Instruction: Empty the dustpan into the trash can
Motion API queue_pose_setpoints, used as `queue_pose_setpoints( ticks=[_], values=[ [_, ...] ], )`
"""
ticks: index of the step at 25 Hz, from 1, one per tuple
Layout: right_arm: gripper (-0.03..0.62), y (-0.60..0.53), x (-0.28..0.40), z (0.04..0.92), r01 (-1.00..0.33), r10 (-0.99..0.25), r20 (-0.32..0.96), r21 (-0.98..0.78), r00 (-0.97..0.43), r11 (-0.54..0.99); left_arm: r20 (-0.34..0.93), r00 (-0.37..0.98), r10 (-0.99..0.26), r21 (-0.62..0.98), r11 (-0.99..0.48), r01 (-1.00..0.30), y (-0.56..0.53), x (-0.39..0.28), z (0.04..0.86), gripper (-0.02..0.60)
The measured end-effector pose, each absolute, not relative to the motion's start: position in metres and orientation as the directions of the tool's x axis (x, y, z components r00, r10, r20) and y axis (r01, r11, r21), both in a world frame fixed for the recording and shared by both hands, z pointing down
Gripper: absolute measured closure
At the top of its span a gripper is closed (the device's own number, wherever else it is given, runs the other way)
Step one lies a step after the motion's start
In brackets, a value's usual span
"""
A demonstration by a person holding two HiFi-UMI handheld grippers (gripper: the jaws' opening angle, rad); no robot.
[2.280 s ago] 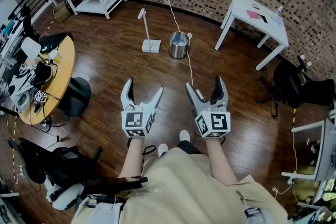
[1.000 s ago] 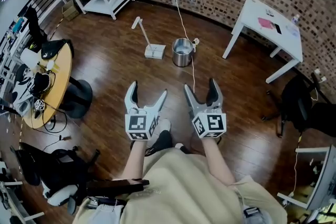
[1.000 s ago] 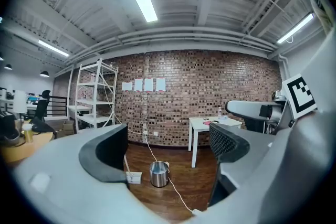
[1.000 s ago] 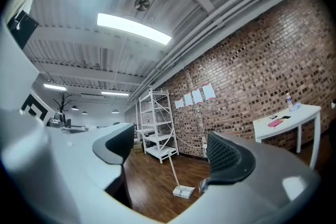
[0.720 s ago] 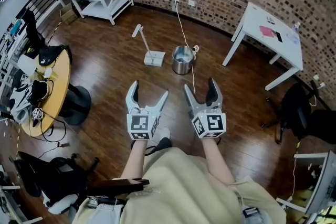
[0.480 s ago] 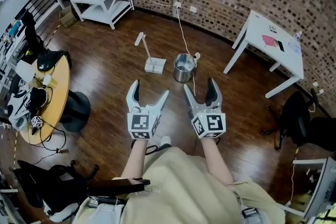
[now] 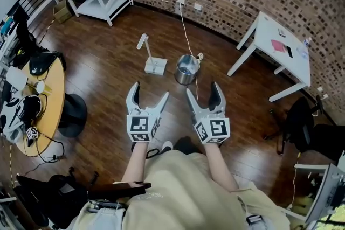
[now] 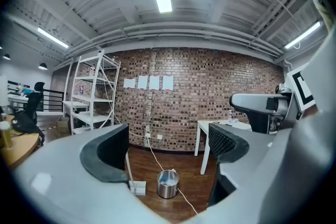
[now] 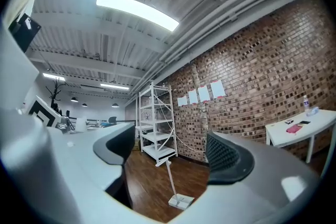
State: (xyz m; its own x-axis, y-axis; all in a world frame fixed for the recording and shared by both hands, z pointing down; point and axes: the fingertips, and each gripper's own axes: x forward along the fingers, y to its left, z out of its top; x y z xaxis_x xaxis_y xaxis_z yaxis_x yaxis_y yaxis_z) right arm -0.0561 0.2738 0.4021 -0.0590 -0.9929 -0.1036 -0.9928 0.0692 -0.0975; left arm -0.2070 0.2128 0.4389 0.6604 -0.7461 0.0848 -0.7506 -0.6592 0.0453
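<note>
Left gripper (image 7: 149, 90) and right gripper (image 7: 202, 88) empty, jaws apart; the right's have just been closing slightly.
Ahead of both, dustpan (image 7: 154, 65) sits untouched beside trash can (image 7: 185, 69); seemingly the whole job remains.

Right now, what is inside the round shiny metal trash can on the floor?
The metal trash can shows only a pale inner surface; any contents are too small to tell.

Silver trash can (image 7: 185, 69) and white dustpan (image 7: 154, 65) on dark brown wood floor (image 7: 105, 70), ahead of pale grey left claw (image 7: 149, 90) and right claw (image 7: 202, 89) with black-and-white square markers.
</note>
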Motion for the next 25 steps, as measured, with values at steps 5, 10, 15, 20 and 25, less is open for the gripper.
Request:
queue_pose_setpoints(
  ticks=[5, 10, 15, 20, 25],
  values=[
    [0.184, 0.25, -0.026, 0.409, -0.993, -0.996, -0.087, -0.111, -0.034, 0.044, 0.098, 0.673, -0.733, 0.046, -0.673, -0.739, 0.187, -0.183, 0.448, 0.127],
    [0.184, 0.212, 0.007, 0.417, -0.993, -0.996, -0.088, -0.116, -0.021, 0.032, 0.128, 0.67, -0.731, 0.015, -0.674, -0.738, 0.156, -0.153, 0.452, 0.127],
    [0.184, 0.156, 0.04, 0.413, -0.994, -0.994, -0.094, -0.084, -0.062, 0.07, 0.128, 0.644, -0.754, -0.001, -0.65, -0.76, 0.102, -0.121, 0.454, 0.127],
    [0.184, 0.098, 0.084, 0.409, -0.991, -0.988, -0.112, -0.065, -0.106, 0.113, 0.111, 0.621, -0.776, -0.023, -0.627, -0.779, 0.051, -0.075, 0.45, 0.127],
    [0.184, 0.059, 0.105, 0.424, -0.982, -0.983, -0.088, -0.089, -0.161, 0.168, 0.125, 0.599, -0.791, -0.048, -0.607, -0.793, 0.022, -0.051, 0.449, 0.127]
  ],
)
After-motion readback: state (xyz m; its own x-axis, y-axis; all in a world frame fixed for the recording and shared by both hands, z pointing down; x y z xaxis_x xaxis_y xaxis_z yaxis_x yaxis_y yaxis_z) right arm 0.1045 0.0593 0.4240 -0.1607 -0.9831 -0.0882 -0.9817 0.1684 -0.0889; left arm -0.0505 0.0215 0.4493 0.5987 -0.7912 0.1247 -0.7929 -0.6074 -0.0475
